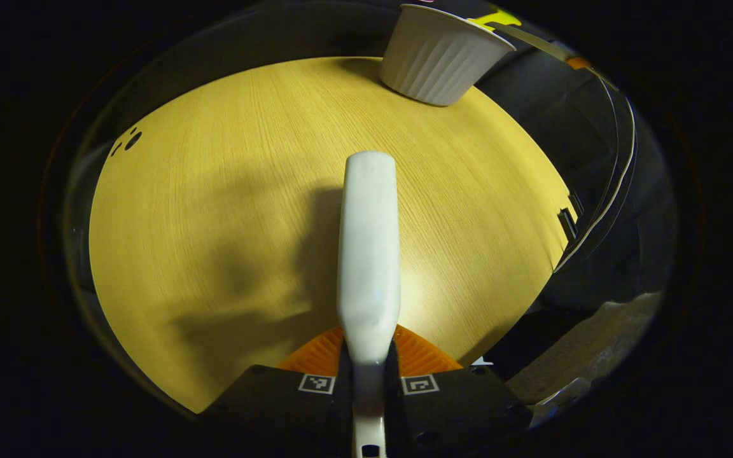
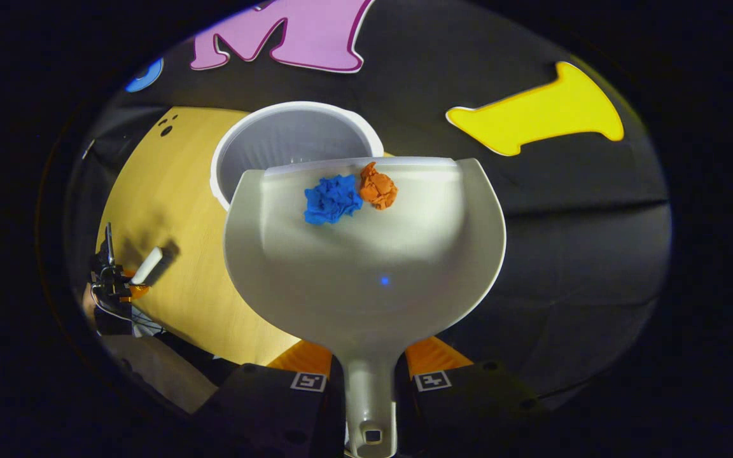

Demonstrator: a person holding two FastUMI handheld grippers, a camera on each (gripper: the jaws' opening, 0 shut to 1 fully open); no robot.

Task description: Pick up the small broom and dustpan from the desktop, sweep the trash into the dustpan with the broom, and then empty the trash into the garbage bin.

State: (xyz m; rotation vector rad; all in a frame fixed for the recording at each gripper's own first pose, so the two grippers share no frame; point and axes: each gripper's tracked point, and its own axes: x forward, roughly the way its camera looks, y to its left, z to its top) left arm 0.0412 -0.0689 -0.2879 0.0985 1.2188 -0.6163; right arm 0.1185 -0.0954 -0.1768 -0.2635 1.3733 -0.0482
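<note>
A: Item one, left tool (image 1: 368, 369)?
B: Both fingers clamped on the white broom (image 1: 368, 254) at its narrow neck. The broom runs straight ahead of the tool over the wood-grain table (image 1: 214, 210). From this angle it reads as one smooth white bar; bristles cannot be made out, and the handle end is cut off below the fingers.

A: Item two, ahead of that tool?
B: White ribbed garbage bin (image 1: 435, 60), far ahead and a little to the right, at the table's far edge. Its inside is hidden from here.

A: Item three, right tool (image 2: 369, 381)?
B: Fingers closed on the stem of the white dustpan (image 2: 366, 267), one on each side. The pan spreads out directly ahead, tipped forward, its front lip over the bin's (image 2: 290, 143) open mouth.

A: Contents of the pan?
B: Blue crumpled paper (image 2: 331, 198) and orange crumpled paper (image 2: 378, 186), touching each other, lying at the front lip, farthest from the tool.

A: Bin interior?
B: Ribbed inner wall visible; the near part and the bottom are covered by the pan, so contents cannot be told.

A: Anything else?
B: Far off to the lower left of the right tool, the other tool with the broom, small and dim; the hand holding it is hard to make out.
</note>
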